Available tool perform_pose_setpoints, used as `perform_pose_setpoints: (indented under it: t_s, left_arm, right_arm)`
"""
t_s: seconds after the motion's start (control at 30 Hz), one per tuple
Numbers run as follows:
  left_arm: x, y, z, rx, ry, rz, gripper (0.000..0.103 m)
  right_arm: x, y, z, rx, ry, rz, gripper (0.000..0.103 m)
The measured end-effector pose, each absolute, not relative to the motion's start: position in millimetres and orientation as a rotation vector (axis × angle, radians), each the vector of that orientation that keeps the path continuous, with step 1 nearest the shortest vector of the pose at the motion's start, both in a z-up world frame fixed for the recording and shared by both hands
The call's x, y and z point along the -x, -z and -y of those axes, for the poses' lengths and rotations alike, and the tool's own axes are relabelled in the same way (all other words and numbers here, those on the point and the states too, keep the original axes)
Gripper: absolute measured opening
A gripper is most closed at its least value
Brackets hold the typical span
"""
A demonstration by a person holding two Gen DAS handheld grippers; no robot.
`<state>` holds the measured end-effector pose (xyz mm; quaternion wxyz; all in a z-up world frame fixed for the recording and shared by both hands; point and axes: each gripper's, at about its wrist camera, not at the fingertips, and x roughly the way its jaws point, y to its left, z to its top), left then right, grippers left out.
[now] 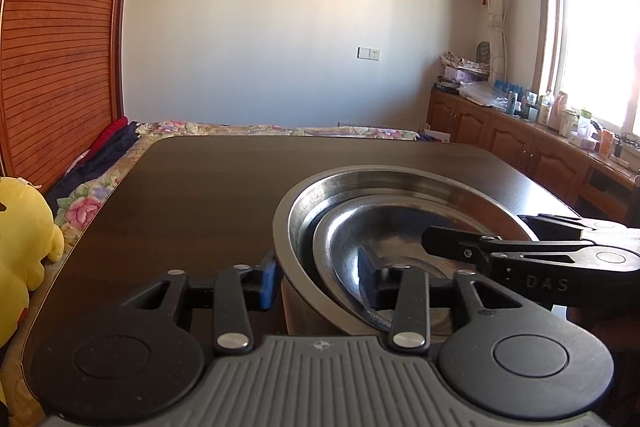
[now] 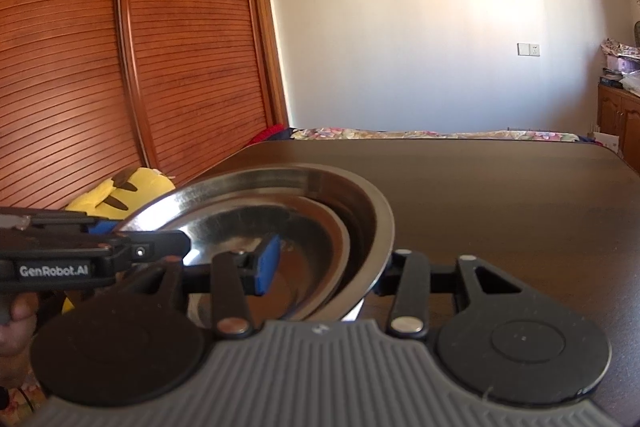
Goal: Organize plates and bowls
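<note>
Two stainless steel bowls nested on dark worktop: small bowl inside large bowl, leaning toward its 7 o'clock side. Left tool and right tool straddling opposite rims, pads apart, not pressing; nesting looks done, likely releasing. Nothing else inside.

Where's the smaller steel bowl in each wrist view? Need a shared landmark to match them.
Left wrist: smaller steel bowl sits lower right of centre, nested in the large steel bowl, offset toward the camera.
Right wrist: smaller steel bowl sits lower left of centre, again nested in the large steel bowl.
Shared landmark: the white wall switch.
</note>
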<state>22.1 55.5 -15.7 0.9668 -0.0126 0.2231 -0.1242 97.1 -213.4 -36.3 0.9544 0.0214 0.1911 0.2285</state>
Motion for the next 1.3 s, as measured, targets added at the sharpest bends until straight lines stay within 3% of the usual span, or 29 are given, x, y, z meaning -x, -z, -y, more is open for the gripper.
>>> perform_pose_setpoints:
  t_s: [0.07,0.13,0.37,0.6,0.77,1.3]
  left_arm:
    - [-23,15,-55,0.018,0.246,-0.447,0.06]
    - [-23,13,-55,0.013,0.239,-0.445,0.066]
    - [-21,3,-55,-0.008,0.21,-0.418,0.089]
    - [-17,-11,-54,-0.01,0.176,-0.386,0.1]
    - [-12,-23,-46,-0.017,0.174,-0.359,0.103]
    - [-3,-40,-21,-0.025,0.168,-0.34,0.103]
  right_arm:
    - [-96,36,213,-0.044,-0.462,-0.384,0.065]
    - [-94,33,214,-0.037,-0.453,-0.366,0.071]
    - [-88,21,223,-0.041,-0.423,-0.328,0.079]
    - [-81,9,237,-0.04,-0.387,-0.289,0.091]
    - [-75,-2,248,-0.03,-0.352,-0.254,0.103]
    - [-64,-23,273,-0.017,-0.23,-0.225,0.103]
